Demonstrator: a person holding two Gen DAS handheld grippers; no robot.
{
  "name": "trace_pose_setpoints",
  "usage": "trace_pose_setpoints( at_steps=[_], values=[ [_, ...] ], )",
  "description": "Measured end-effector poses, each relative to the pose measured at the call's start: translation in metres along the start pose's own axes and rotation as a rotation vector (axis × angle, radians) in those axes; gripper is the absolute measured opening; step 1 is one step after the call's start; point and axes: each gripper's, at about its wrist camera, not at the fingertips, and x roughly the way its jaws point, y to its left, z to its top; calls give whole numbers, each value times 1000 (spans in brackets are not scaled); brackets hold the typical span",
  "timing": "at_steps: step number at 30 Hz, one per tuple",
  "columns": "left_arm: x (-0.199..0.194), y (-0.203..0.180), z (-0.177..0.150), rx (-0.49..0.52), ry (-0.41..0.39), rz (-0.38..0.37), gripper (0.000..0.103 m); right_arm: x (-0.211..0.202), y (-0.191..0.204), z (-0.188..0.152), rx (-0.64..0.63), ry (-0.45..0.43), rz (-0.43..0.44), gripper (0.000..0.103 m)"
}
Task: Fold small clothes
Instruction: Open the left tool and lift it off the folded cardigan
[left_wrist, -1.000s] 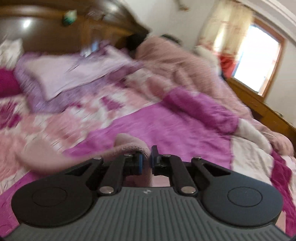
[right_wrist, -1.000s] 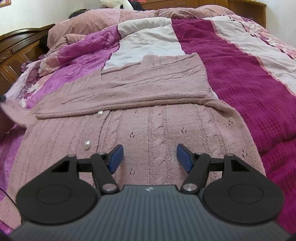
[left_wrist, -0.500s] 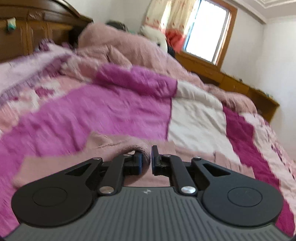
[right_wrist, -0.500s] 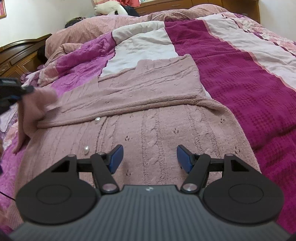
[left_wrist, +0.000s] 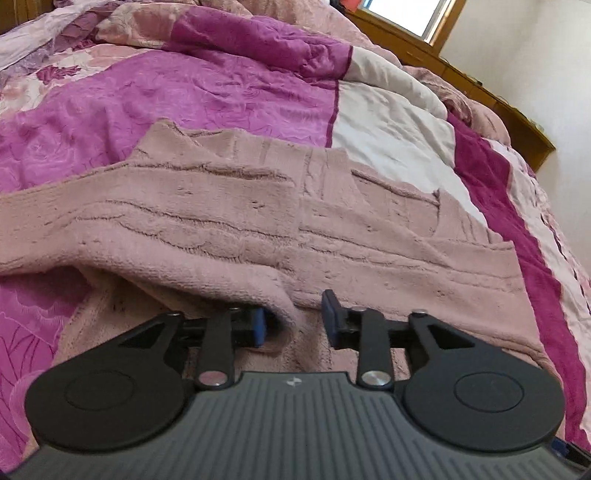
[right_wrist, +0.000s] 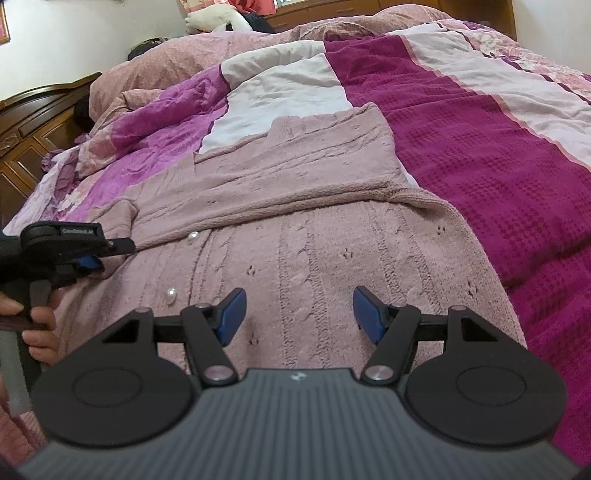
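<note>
A dusty-pink cable-knit cardigan (right_wrist: 295, 229) with pearl buttons (right_wrist: 170, 294) lies spread on the bed; it also fills the left wrist view (left_wrist: 236, 221). Both sleeves are laid across its upper part. My left gripper (left_wrist: 293, 319) is open, low over the cardigan, with a fold of the sleeve lying loose between its fingers. It also shows at the left edge of the right wrist view (right_wrist: 88, 258). My right gripper (right_wrist: 297, 310) is open and empty, hovering over the cardigan's lower front.
The bed carries a magenta, white and pink quilt (right_wrist: 480, 155). A crumpled pink blanket (right_wrist: 192, 59) and a wooden headboard (right_wrist: 33, 122) lie beyond. A window (left_wrist: 439, 14) and a wooden ledge (left_wrist: 491, 96) are at the far side.
My left gripper carried the sleeve across onto the cardigan, lowered it, and opened, letting the sleeve go. My right gripper stayed open and nearly still.
</note>
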Motion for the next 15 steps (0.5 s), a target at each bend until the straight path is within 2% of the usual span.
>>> trace_pose_setpoints(
  at_steps=[3,7,15],
  values=[
    [-15,0,1,-13,10,-4,49,-2,2,2,0,-5,1,66],
    [-49,5,-2,-31,12,9,51,-8,12,8,-46,-29,17,66],
    [-105,48,-17,-59,53,125,52,-11,55,23,-160,-50,126,66]
  ],
)
